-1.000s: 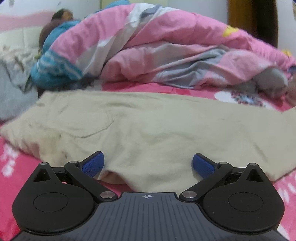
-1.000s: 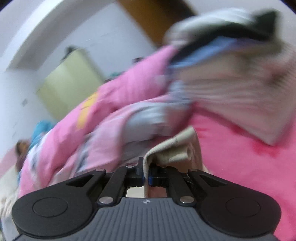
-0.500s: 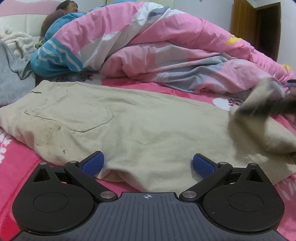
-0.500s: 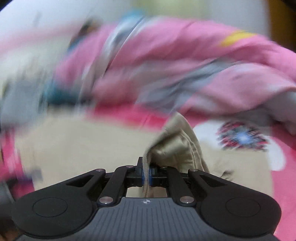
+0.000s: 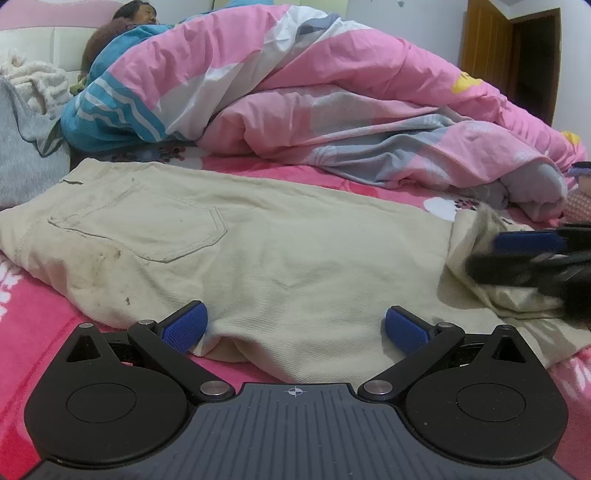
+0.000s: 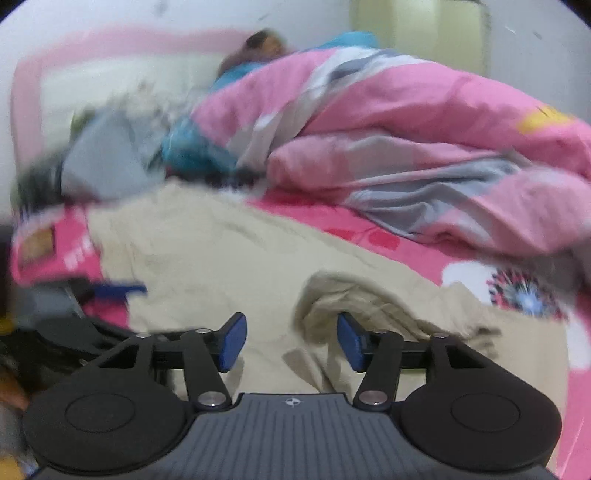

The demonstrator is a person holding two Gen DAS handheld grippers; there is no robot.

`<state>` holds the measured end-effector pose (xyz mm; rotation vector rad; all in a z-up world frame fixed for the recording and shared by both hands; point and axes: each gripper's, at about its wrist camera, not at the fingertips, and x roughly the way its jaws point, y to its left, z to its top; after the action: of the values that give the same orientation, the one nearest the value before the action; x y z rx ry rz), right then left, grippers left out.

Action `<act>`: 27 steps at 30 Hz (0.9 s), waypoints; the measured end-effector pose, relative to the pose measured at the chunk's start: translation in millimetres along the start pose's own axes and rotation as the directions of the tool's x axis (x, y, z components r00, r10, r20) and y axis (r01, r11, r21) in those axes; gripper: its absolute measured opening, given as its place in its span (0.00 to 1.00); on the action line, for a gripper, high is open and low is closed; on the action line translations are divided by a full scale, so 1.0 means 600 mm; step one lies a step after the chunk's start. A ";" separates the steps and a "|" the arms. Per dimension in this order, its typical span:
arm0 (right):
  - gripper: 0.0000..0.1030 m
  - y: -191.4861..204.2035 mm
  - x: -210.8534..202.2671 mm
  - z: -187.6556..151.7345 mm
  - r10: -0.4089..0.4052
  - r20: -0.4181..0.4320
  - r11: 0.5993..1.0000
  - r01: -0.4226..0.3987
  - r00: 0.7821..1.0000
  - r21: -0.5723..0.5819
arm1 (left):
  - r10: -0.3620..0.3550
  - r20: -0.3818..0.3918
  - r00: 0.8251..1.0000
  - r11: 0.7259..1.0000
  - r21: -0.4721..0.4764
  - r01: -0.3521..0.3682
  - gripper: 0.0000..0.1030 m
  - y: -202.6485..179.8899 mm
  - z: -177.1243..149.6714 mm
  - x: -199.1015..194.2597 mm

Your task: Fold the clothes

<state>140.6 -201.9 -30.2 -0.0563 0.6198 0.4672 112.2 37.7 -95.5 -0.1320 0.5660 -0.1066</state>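
I had the beige trousers [image 5: 280, 254] spread flat across the pink sheet [image 5: 33, 332], back pocket [image 5: 147, 225] up, waist end toward the grey pillow [image 5: 18, 162]. My left gripper [image 5: 294, 326] sat low at the near edge of the trousers with its fingers spread wide, cloth bulging between the blue pads [image 5: 184, 325] but not pinched. My right gripper [image 6: 290, 341] was over the crumpled leg end [image 6: 354, 299], fingers parted, nothing clamped; the bunched fabric lay in the gap. In the left view that gripper was blurred at the right edge, so contact with the cloth was unclear. A pink quilt [image 5: 332, 110] was heaped behind the trousers, a person [image 5: 136, 11] under it by the headboard.
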 end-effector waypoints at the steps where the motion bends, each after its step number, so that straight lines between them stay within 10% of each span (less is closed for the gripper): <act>1: 0.57 -0.022 -0.012 -0.007 -0.002 0.003 0.998 0.002 1.000 0.068 | -0.009 0.005 1.000 1.000 -0.013 0.009 1.00 0.003 0.001 -0.003; 7: 0.62 -0.156 -0.083 -0.052 -0.016 0.016 0.889 0.007 1.000 0.457 | -0.029 0.036 0.999 0.985 -0.169 0.035 1.00 0.050 0.008 -0.051; 16: 0.62 -0.311 -0.127 -0.123 0.050 0.041 0.549 -0.062 0.998 0.834 | 0.047 0.042 0.998 0.915 -0.402 -0.026 0.95 0.143 0.017 -0.059; 27: 0.59 -0.329 -0.037 -0.083 0.212 0.012 0.572 -0.134 0.977 0.809 | 0.122 0.024 0.992 0.903 -0.417 -0.101 0.80 0.145 0.043 -0.017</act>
<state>184.2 -397.2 -75.0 0.8883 0.8876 0.3315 123.0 127.0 -82.1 -0.5166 0.5396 0.1314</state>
